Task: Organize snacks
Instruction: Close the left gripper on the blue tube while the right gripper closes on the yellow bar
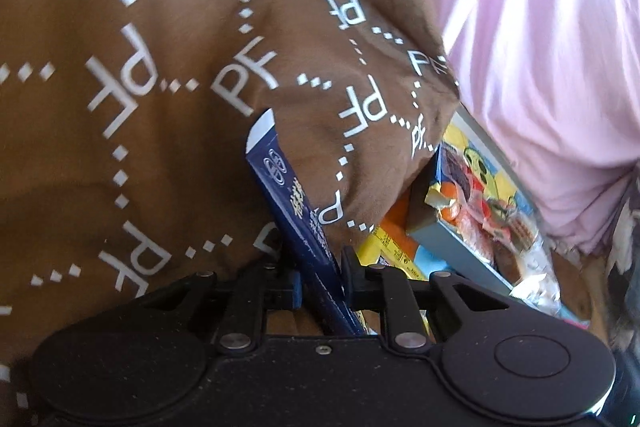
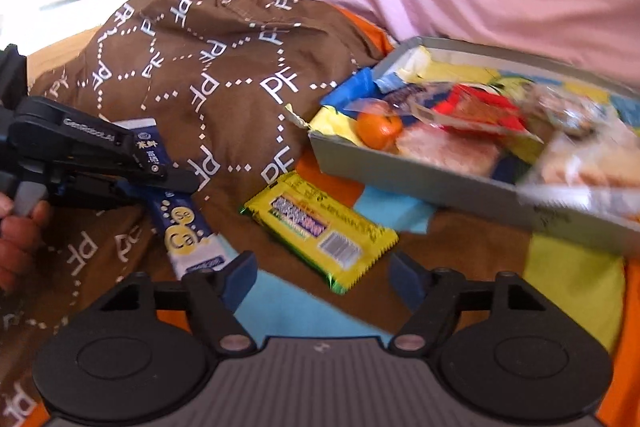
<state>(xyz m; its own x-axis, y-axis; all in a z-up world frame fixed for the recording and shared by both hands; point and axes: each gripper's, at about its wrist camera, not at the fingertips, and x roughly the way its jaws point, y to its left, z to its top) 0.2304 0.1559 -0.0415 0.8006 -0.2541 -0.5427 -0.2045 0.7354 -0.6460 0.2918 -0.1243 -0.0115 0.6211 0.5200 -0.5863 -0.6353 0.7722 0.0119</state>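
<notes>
Through the left wrist view, my left claw (image 1: 320, 277) is clamping a long dark blue snack box (image 1: 288, 199) between its pads, gripping it low on its length so most of the box is sticking out ahead and leaning against the brown printed cloth (image 1: 160, 67). That is the worry here: with the grip so near one end, the box is likely pivoting in the pads if the cloth drags on it, and it could twist out or slide. Beyond the blue box, the grey tray (image 1: 460, 251) is sitting already crowded with wrappers, so anything pushed in carelessly could be spilling over its low wall. Through the right wrist view, my right claw (image 2: 324, 277) is hanging wide open and holding nothing, poised just above the yellow snack packet (image 2: 320, 227), which is lying flat on the patchwork bed cover (image 2: 288, 307) just beside the tray (image 2: 400, 171). The packet is thin and flat, so I judge the pads could be skating over it or pinching the cover beneath instead. The tray looks tilted and blurred here, and an orange fruit (image 2: 378, 129) near its corner could be rolling out. My left claw (image 2: 132, 183) is showing too, on the far side of the packet from the tray, gripping the blue box (image 2: 180, 227).
</notes>
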